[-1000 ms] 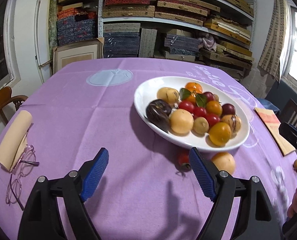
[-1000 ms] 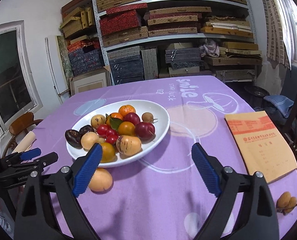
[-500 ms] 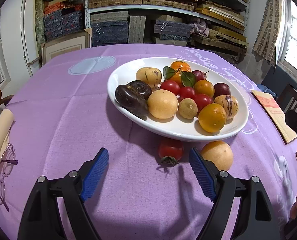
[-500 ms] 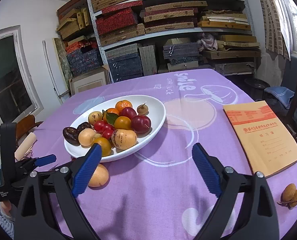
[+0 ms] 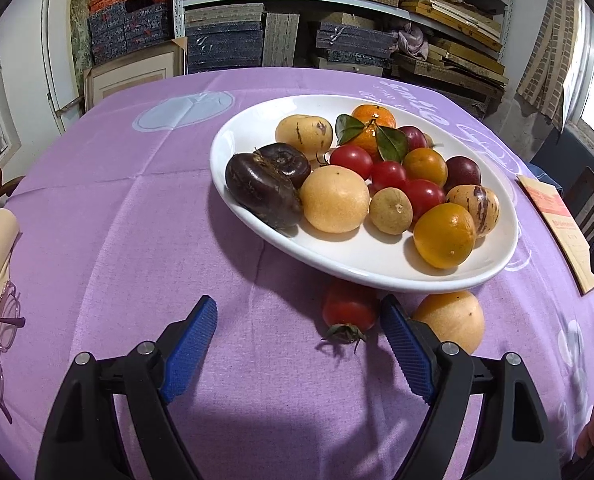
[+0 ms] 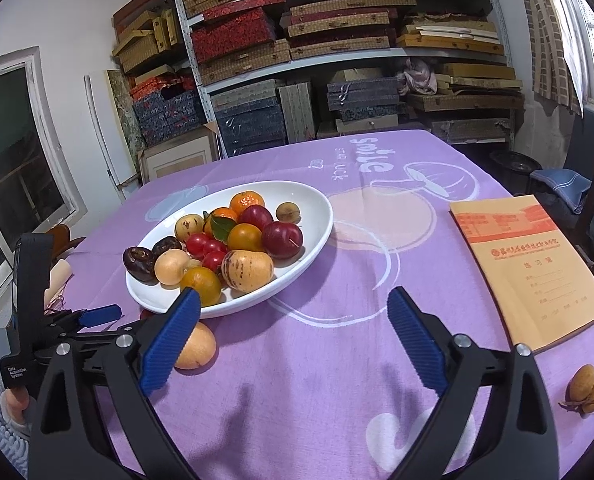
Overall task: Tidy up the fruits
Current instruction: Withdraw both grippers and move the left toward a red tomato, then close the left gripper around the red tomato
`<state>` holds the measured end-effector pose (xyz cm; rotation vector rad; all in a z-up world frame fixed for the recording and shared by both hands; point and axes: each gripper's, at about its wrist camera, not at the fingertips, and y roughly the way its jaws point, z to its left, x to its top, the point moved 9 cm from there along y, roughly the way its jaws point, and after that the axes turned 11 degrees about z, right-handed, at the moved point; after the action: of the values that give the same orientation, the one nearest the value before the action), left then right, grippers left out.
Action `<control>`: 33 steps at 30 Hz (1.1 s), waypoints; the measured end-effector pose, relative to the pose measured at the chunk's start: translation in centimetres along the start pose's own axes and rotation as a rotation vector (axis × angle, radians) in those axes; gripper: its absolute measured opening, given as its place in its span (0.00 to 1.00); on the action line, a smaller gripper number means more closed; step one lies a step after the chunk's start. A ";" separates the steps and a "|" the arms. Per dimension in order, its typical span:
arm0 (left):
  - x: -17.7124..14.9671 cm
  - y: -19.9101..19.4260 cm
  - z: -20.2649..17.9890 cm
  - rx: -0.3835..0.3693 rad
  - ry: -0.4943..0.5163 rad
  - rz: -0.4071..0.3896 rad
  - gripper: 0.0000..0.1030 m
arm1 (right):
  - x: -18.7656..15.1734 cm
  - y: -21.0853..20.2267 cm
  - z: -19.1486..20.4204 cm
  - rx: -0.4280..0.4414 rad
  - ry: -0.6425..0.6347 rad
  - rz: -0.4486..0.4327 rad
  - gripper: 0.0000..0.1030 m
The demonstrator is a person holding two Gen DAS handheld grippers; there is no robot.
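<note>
A small red tomato with a green calyx (image 5: 349,312) lies on the purple tablecloth (image 5: 137,220), tucked under the near rim of the white oval plate (image 5: 377,276). The left gripper (image 5: 299,344), wide open and empty, is nearer; the tomato sits just inside its right finger. The right gripper (image 6: 293,340) hangs open, empty.

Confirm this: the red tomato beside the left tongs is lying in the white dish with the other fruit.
Not right. The red tomato lies on the purple tablecloth, just outside the white dish at its near rim, beside the open left tongs. The left wrist view shows it.
</note>
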<state>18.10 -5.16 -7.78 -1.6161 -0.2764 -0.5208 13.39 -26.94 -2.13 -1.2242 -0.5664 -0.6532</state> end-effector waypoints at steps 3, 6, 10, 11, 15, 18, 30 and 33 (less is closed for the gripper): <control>-0.6 -0.2 0.3 0.005 0.010 0.006 0.83 | 0.0 0.0 0.0 0.002 0.004 -0.002 0.90; -0.8 -0.1 0.6 -0.012 0.001 0.017 0.83 | 0.0 0.1 -0.2 0.009 0.014 -0.003 0.90; 0.2 0.6 0.0 0.000 0.009 0.019 0.81 | 0.0 0.2 -0.3 0.007 0.011 -0.003 0.90; 0.3 1.0 -0.2 0.000 0.014 0.029 0.81 | 0.0 0.2 -0.3 0.006 0.012 -0.005 0.90; 0.2 0.8 0.4 -0.009 -0.002 0.026 0.81 | 0.2 0.0 -0.9 0.018 0.037 -0.006 0.90; 0.1 0.4 0.6 0.003 -0.005 0.012 0.79 | 0.3 -0.1 -1.2 0.025 0.044 -0.009 0.91; 0.2 0.4 -1.3 -0.078 0.039 0.014 0.57 | 0.1 -0.2 -1.2 0.030 0.046 -0.006 0.91; 0.1 0.3 -1.7 -0.122 0.048 0.015 0.57 | 0.3 -0.4 -1.2 0.032 0.049 -0.007 0.91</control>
<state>17.99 -6.91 -7.91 -1.7196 -0.1997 -0.5733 13.38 -28.23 -1.99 -1.1742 -0.5389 -0.6763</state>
